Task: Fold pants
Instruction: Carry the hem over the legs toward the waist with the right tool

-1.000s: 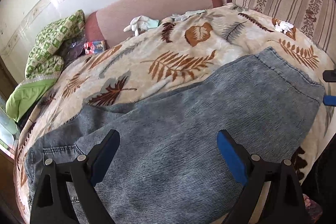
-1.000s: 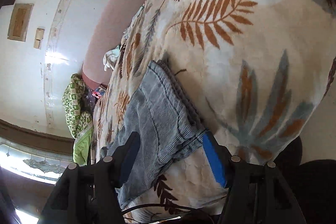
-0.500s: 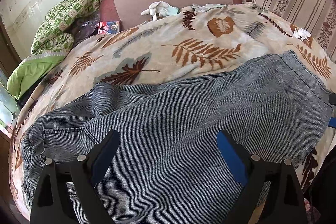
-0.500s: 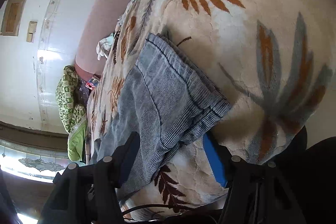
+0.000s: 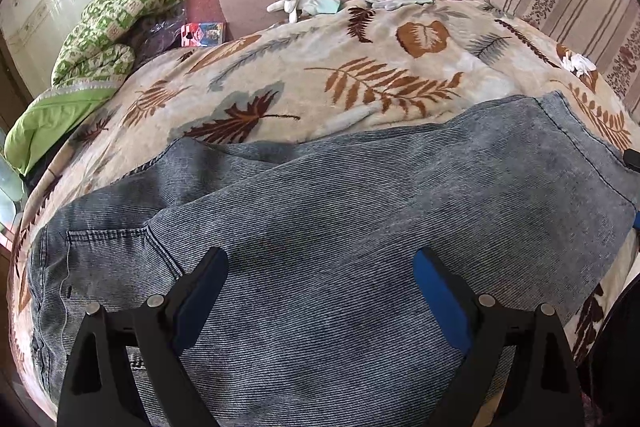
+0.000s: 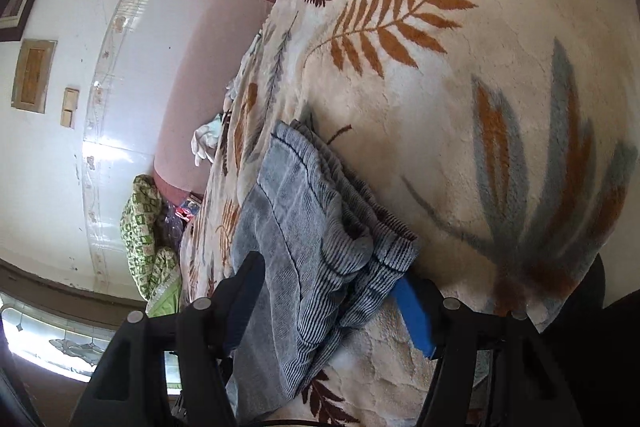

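Hovering wide open above the pants spread on the bed, left tool empty, right tool straddling the stacked hems unpinched, ready to fold.

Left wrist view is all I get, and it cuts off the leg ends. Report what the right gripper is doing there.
Observer: The right gripper straddles the leg end of the pants. Its jaws have just been opening, with the cloth between them but not pinched.
Operator: Describe how the layers lie at that end.
Observer: Several hemmed layers are stacked, but fanned out and rumpled rather than edge to edge.
Operator: Say where the cloth sits in the jaws.
Observer: Its near corner lies against the blue pad; the other finger overlaps the cloth's far side.
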Demonstrator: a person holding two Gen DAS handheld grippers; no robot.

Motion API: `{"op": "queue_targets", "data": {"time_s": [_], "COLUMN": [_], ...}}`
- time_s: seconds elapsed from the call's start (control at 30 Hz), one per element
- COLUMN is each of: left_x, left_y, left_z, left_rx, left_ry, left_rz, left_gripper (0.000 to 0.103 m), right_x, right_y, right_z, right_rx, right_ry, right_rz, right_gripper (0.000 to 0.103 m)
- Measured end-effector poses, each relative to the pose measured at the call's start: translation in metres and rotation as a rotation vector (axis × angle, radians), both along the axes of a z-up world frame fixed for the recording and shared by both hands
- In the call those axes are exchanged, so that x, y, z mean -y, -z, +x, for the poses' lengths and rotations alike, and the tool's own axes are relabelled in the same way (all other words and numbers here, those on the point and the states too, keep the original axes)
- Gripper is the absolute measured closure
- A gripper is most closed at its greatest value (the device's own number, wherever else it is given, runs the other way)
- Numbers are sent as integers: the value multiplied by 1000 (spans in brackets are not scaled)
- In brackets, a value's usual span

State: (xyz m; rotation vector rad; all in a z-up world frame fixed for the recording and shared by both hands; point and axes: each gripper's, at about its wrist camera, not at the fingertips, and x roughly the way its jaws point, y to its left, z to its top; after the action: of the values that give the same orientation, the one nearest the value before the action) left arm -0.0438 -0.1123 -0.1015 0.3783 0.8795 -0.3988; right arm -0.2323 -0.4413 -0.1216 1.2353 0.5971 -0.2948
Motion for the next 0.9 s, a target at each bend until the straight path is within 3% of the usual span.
{"op": "queue_targets", "data": {"time_s": [0.07,0.17,0.27,0.53,0.73,0.9], "left_x": [-1,-4,-11,-50,-92,-130], "left_y": [1,0,-4,-20,-42,-56], "left_z": [2,4,10,39,60,73], "left_rx": [-9,-15,-23,-62,-26,3], "left_ry": [-2,-8,-30,-167,-288,-386], "left_rz": [-2,-7,-25,-95,-151,-198], "left_gripper": [9,9,9,9,9,9], "right_x": [0,0,2,-29,-88,-162], "right_y": [-1,-3,1,-54,-104,-100], "right_z": [1,5,7,28,58,93], "right_rx": [11,-1,19,36,90,98], "right_ry": [5,-2,-3,-98,-254,-442], "right_rz": [-27,-73,-35,-273,-454,-510], "right_gripper": [37,67,78,84,84,84]}}
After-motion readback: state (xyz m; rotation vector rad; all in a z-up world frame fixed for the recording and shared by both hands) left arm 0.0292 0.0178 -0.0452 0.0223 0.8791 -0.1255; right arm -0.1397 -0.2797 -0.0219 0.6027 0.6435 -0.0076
